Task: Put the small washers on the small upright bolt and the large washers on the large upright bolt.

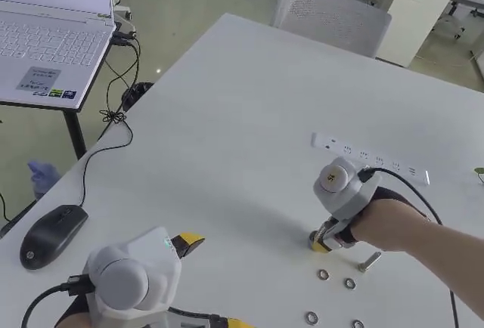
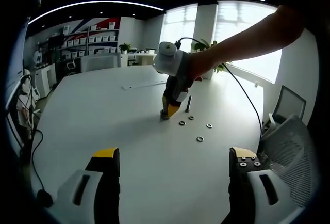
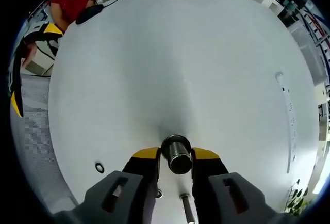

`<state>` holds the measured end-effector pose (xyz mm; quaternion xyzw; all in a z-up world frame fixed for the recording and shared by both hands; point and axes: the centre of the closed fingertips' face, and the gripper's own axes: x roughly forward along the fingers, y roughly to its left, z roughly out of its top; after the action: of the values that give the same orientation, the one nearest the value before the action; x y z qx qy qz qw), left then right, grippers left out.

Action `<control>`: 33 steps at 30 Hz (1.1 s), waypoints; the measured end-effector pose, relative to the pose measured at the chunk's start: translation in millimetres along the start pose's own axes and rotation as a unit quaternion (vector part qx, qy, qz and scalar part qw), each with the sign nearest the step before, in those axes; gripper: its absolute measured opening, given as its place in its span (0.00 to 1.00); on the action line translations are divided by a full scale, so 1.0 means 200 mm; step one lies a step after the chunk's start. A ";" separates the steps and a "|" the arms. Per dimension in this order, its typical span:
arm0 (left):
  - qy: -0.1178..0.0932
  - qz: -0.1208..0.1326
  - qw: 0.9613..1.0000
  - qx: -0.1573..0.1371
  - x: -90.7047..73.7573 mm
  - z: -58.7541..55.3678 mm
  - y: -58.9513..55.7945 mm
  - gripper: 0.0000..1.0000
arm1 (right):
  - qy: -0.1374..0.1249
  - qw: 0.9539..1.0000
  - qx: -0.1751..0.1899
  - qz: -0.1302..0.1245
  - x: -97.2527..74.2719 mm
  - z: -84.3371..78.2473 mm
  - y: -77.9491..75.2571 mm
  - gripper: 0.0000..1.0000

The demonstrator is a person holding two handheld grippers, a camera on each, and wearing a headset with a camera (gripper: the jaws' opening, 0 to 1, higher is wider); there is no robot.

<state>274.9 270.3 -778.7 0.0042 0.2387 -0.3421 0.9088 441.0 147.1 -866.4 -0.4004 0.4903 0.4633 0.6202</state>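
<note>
Silver ring washers (image 1: pixel 323 274) lie loose on our white tabletop (image 1: pixel 249 116), none threaded yet; our right gripper (image 1: pixel 321 243) is clamped on the large grey metal bolt (image 3: pixel 178 157), our left gripper (image 2: pixel 172 154) hangs with jaws apart.

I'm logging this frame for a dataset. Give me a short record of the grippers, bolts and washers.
left gripper: open, holding nothing, above the table
right gripper: down at the table, shut on the large bolt
small bolt: just beside the right gripper, not held
washers: four, lying loose on the table near the bolts
</note>
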 end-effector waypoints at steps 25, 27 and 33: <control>0.001 -0.001 1.000 0.001 -0.01 0.02 -0.02 0.87 | -0.018 1.000 -0.005 0.013 -0.11 0.05 0.00 0.32; 0.002 -0.002 1.000 0.002 -0.01 0.02 -0.03 0.87 | -0.019 1.000 -0.009 0.012 -0.13 0.06 0.00 0.32; 0.001 -0.002 1.000 0.004 -0.03 0.03 -0.04 0.88 | -0.020 1.000 -0.011 0.012 -0.18 0.07 0.00 0.32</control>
<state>269.4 266.7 -769.2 0.0073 0.2381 -0.3448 0.9080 440.6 154.3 -827.3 -0.3921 0.4771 0.4842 0.6198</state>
